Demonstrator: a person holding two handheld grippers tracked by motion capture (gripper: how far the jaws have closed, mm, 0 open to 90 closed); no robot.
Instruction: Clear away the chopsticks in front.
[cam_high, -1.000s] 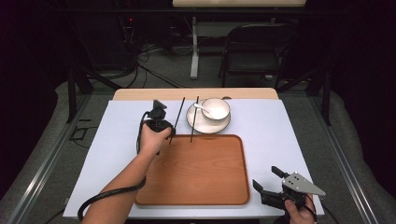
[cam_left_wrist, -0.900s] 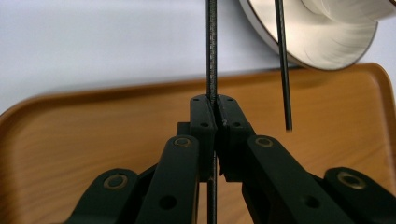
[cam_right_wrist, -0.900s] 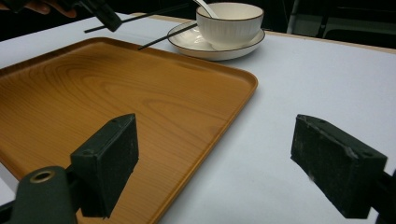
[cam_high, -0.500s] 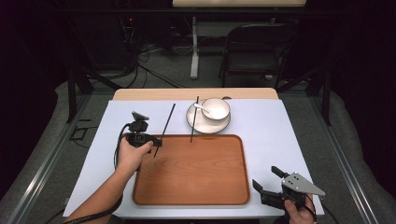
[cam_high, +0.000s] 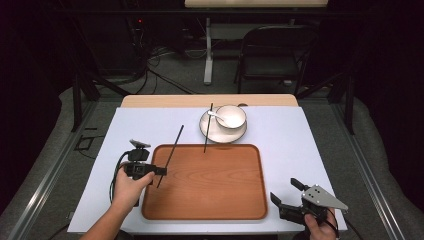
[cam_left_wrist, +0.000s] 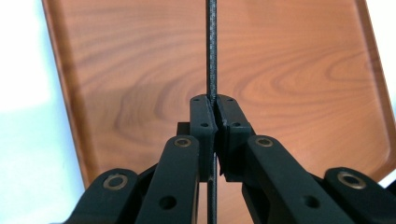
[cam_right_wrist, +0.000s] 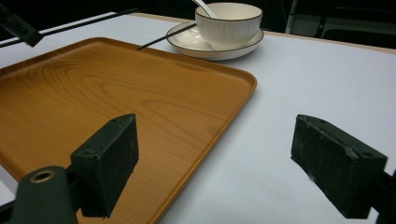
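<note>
Looking down, I see the table (cam_high: 310, 150) under its white cover, and the wooden tray (cam_high: 210, 195) sits toward the near edge, centred. Behind the tray's far edge a white plate (cam_high: 212, 134) carries a bowl (cam_high: 232, 116) with a spoon (cam_high: 216, 114) in it. One black chopstick (cam_high: 207, 129) leans on the plate's left rim, its tip reaching over the tray's far edge. My left gripper (cam_high: 159, 171) is at the tray's left edge, its jaws pressed together on the other chopstick (cam_high: 172, 150), which slants up off the tray toward the far left. My right gripper (cam_high: 286, 192) rests by the tray's near right corner with its jaws spread wide and nothing between them.
</note>
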